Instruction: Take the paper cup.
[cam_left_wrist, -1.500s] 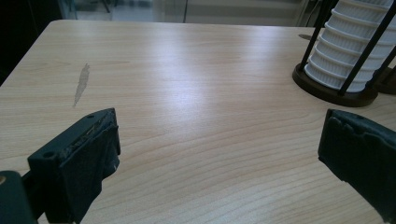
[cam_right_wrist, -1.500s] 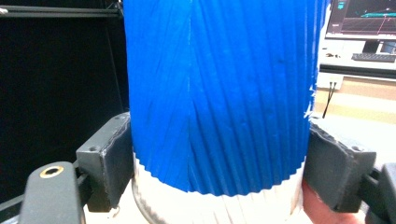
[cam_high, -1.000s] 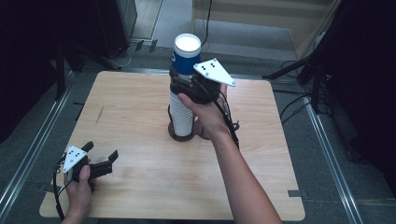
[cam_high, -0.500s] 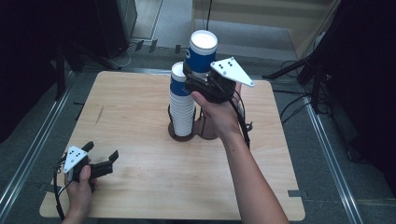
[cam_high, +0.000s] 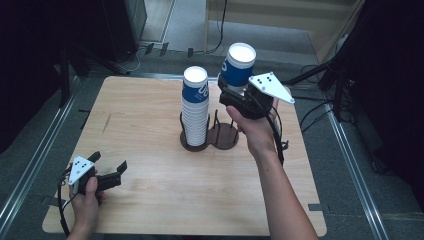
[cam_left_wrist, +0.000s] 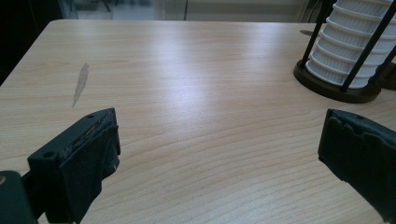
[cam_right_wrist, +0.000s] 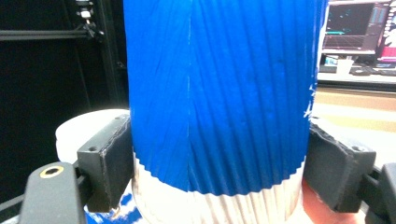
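My right gripper (cam_high: 236, 93) is shut on a blue and white paper cup (cam_high: 239, 64), held upside down in the air to the right of the cup stack (cam_high: 195, 107). In the right gripper view both pads press the sides of the cup (cam_right_wrist: 219, 93). The stack stands in the left ring of a dark wire holder; the holder's right ring (cam_high: 223, 137), with no cups in it, lies below the held cup. Low at the table's front left, my left gripper (cam_high: 107, 169) is open with nothing between its jaws. The left gripper view shows bare wood between the open left gripper (cam_left_wrist: 219, 158) and the stack (cam_left_wrist: 355, 51) at upper right.
The wooden table (cam_high: 140, 125) has metal rails along both sides. Black stands and cables sit on the floor beyond the far edge and to the right. A lit monitor (cam_right_wrist: 357, 28) shows behind the cup.
The right hand has lifted the top cup off the stack and carried it to the right, over the holder's other ring. The left hand has stayed still.
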